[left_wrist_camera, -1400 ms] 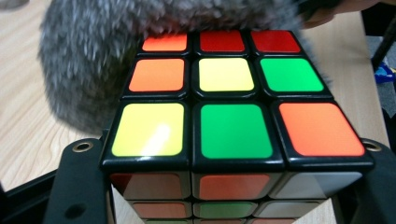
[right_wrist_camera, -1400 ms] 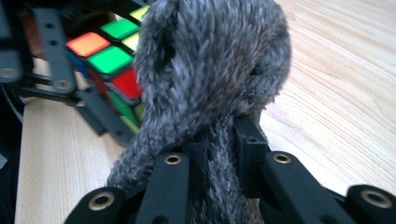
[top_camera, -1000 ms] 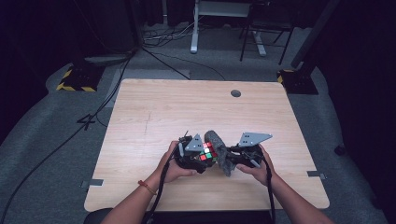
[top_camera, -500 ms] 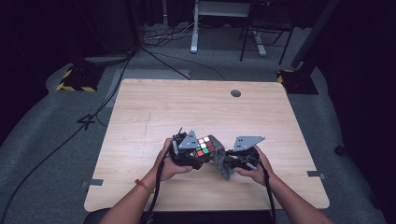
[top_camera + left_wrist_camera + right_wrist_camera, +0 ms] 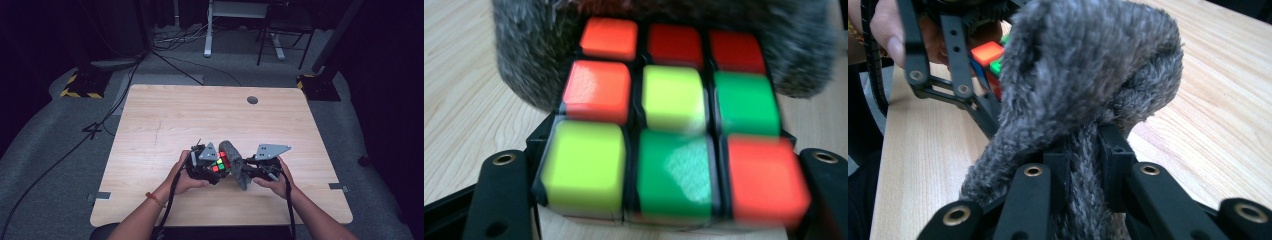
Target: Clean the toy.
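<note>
Pale wooden table (image 5: pixel 165 120), near front edge: left gripper (image 5: pixel 207 167) clamped on colour cube (image 5: pixel 674 125); right gripper (image 5: pixel 1083 165) pinched shut on grey fuzzy cloth (image 5: pixel 1088 85), cloth pressed against cube's far side, between both hands

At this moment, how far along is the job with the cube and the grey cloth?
Done: left claw grips the puzzle cube; right claw pinches the fuzzy grey cloth. In hand: cloth pressed against the cube's far side, like wiping. Left: probably other faces; I can't tell which are done.
</note>
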{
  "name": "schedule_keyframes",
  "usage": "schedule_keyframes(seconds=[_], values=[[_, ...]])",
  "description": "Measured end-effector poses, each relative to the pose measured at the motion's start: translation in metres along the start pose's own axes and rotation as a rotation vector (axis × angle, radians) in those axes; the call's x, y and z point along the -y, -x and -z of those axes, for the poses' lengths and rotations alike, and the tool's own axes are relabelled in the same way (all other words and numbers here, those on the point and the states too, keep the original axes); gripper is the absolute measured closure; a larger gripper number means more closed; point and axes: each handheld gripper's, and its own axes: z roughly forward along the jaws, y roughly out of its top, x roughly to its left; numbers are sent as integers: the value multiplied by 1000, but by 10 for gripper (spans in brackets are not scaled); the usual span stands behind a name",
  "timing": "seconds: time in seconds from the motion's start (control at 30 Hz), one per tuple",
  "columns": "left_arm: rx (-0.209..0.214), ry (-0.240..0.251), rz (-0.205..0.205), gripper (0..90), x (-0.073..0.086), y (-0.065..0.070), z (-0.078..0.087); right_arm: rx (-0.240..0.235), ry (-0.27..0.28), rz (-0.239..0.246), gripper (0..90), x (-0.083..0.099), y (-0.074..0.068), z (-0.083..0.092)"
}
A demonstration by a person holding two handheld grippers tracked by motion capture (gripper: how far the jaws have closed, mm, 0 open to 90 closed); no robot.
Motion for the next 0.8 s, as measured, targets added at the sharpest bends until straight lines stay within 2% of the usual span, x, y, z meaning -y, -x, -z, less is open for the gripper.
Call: schedule_keyframes(seconds=[0.03, 0.07, 0.1, 0.13, 0.23, 0.33, 0.53, 0.7, 0.8], values=[[12, -10, -10, 327, 0, 1, -2, -4, 7, 13, 781, -2, -3, 0], [4, -22, -44, 332, 0, 5, -4, -7, 0, 24, 782, -3, -5, -1], [-22, -45, -80, 334, -1, 9, -6, -5, -13, 41, 782, -5, -8, -2], [-28, -50, -87, 334, -1, 10, -7, 7, -27, 57, 782, -5, -10, -3], [-19, -28, -72, 336, -1, 9, -6, 2, -19, 34, 782, -3, -6, -2], [-29, -35, -88, 336, -3, 9, -4, 10, -29, 26, 783, -3, -4, -2], [-23, -16, -73, 336, -2, 6, 0, 55, -126, 31, 783, 4, 4, -8], [-8, -33, -68, 336, -2, 7, -4, 24, -49, 38, 783, -4, -5, -4], [-13, -52, -79, 336, -3, 10, -7, 44, -22, 62, 782, -8, -11, -3]])
